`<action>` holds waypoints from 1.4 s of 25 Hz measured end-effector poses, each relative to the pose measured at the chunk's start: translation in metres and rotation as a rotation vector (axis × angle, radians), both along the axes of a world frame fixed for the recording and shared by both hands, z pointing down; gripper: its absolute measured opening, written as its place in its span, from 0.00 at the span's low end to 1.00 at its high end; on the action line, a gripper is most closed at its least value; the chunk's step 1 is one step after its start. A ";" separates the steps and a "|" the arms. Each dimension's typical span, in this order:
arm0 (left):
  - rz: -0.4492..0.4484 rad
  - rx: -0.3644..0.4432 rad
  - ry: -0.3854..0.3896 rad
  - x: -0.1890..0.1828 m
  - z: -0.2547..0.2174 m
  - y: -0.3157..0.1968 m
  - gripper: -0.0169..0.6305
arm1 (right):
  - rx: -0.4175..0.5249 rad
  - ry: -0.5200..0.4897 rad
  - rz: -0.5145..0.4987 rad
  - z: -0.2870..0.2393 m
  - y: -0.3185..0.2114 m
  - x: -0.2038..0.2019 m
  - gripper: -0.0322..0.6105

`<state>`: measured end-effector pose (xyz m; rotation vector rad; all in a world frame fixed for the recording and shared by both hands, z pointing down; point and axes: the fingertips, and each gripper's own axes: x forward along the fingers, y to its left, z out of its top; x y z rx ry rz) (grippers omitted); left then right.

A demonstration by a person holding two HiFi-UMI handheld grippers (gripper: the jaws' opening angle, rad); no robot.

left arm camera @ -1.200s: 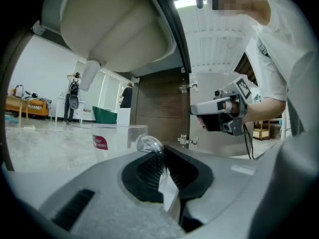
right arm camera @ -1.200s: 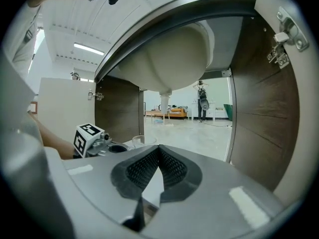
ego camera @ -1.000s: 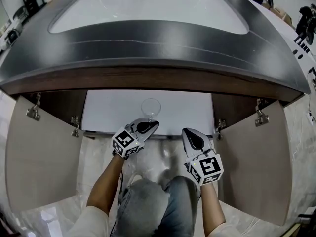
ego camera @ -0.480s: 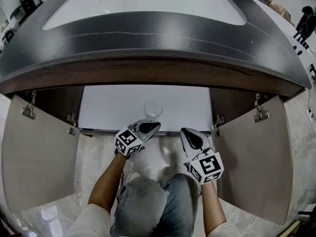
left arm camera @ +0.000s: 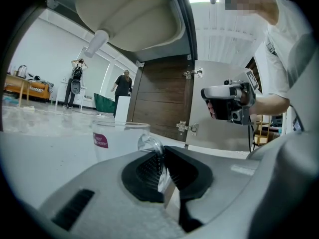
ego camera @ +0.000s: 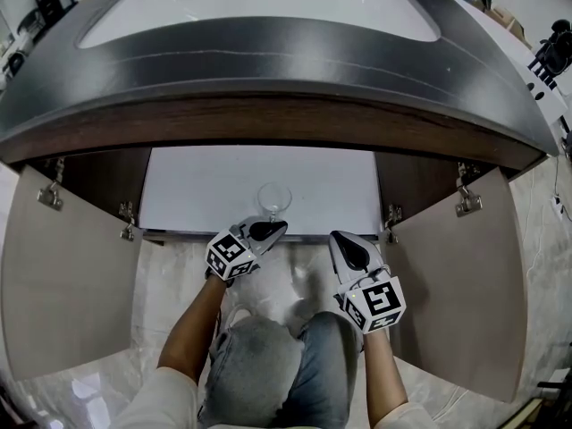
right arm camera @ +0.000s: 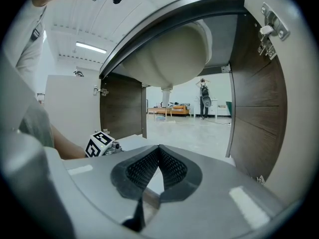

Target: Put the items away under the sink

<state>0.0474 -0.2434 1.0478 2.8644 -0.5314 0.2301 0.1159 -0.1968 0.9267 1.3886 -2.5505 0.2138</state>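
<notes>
A clear stemmed glass (ego camera: pixel 274 198) stands upright over the front edge of the white cabinet floor (ego camera: pixel 197 195) under the sink. My left gripper (ego camera: pixel 268 230) is shut on its stem just below the bowl. In the left gripper view the glass (left arm camera: pixel 117 139) carries a small red label, and its stem is pinched between the black pads of the left gripper (left arm camera: pixel 162 158). My right gripper (ego camera: pixel 345 245) hovers to the right in front of the cabinet, shut with nothing in it. The right gripper (right arm camera: pixel 158 152) shows its pads meeting at the tips.
Both cabinet doors stand open, the left door (ego camera: pixel 71 275) and the right door (ego camera: pixel 456 284). The dark countertop (ego camera: pixel 268 70) overhangs the opening. The basin's underside (left arm camera: pixel 129 19) and drain pipe (left arm camera: pixel 94 43) hang above the shelf. The person's knees (ego camera: pixel 268 365) are below the grippers.
My left gripper has sunk slightly with the glass toward the cabinet floor. The right gripper has stayed where it was.
</notes>
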 end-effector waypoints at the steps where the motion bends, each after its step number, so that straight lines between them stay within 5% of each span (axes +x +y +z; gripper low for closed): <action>1: -0.002 -0.005 0.007 -0.001 0.001 0.001 0.04 | -0.001 -0.001 0.001 0.000 0.001 0.000 0.06; 14: 0.004 0.053 -0.096 -0.007 0.017 0.014 0.09 | 0.008 0.006 0.024 -0.006 0.016 0.007 0.06; 35: -0.017 0.063 -0.153 -0.016 0.020 0.021 0.23 | 0.034 0.027 0.048 -0.013 0.028 0.014 0.06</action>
